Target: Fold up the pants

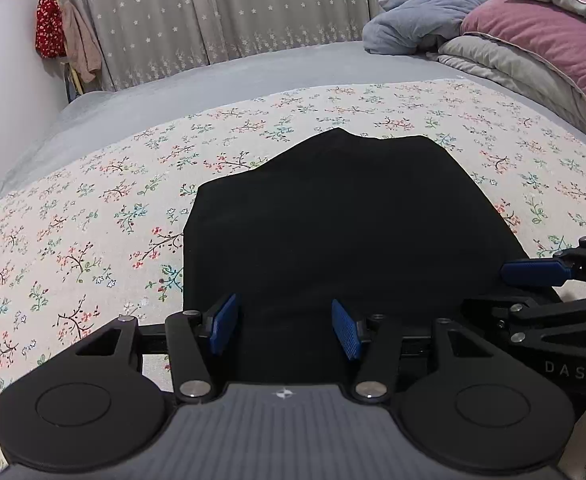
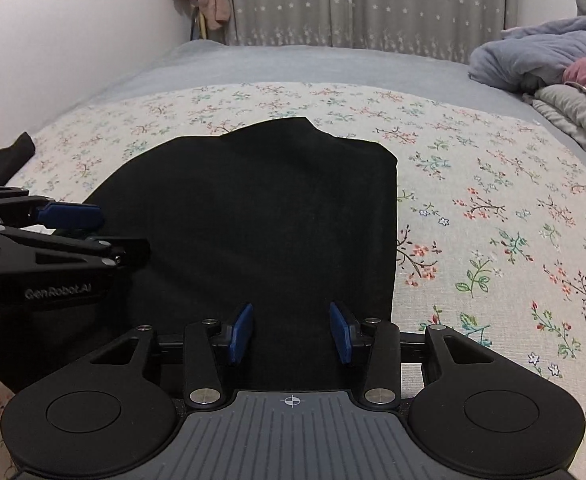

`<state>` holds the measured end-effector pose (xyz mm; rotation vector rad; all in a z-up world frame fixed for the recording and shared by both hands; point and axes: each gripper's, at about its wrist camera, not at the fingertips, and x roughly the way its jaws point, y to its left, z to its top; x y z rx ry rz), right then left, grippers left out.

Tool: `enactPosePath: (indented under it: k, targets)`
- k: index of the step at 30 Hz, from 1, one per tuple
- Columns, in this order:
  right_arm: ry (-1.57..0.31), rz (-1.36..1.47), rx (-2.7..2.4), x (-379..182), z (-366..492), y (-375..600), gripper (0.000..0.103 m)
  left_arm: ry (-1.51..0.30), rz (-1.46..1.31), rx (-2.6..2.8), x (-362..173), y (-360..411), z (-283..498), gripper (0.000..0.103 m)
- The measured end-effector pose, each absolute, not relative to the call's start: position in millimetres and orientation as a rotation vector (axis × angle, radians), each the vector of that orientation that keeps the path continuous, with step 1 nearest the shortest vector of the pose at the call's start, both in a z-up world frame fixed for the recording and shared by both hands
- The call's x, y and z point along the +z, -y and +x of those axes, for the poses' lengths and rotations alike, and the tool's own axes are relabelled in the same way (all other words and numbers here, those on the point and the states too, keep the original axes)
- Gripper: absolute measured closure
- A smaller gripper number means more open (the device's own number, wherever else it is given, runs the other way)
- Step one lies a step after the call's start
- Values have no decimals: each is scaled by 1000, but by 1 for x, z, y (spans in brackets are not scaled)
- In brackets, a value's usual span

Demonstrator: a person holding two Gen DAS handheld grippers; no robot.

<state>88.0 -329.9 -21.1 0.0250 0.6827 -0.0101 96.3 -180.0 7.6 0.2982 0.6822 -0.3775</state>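
Black pants (image 1: 333,232) lie folded into a compact block on the floral sheet (image 1: 93,220); they also show in the right wrist view (image 2: 261,220). My left gripper (image 1: 286,328) is open over the near edge of the pants, blue pads apart, holding nothing. My right gripper (image 2: 291,333) is open over the near right part of the pants, also empty. Each gripper shows side-on in the other's view: the right one (image 1: 533,276) at the pants' right edge, the left one (image 2: 73,220) over their left side.
The floral sheet (image 2: 493,220) covers a grey bed (image 1: 253,76). Piled blue, grey and pink bedding (image 1: 513,32) sits at the far right. Grey curtains (image 1: 213,12) and hanging clothes (image 1: 65,28) stand behind. A dark cloth (image 2: 9,156) lies at the left.
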Motion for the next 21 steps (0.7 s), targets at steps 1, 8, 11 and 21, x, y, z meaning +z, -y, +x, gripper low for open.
enactPosePath:
  k: [1,8,11,21]
  targets:
    - [-684,27,-9,-20,88,330,63,-682,296,-379,8,179,96,48]
    - [-704,8,23,-9,66,316,60,-684,292,-380,8,179,96,48]
    - [-710,-45,49,-17,48,304,60,-678,303,-380,7,180,95,47]
    - [-697,-54,82,-23,10,296,59,-649,257,-362,17,170,82,48]
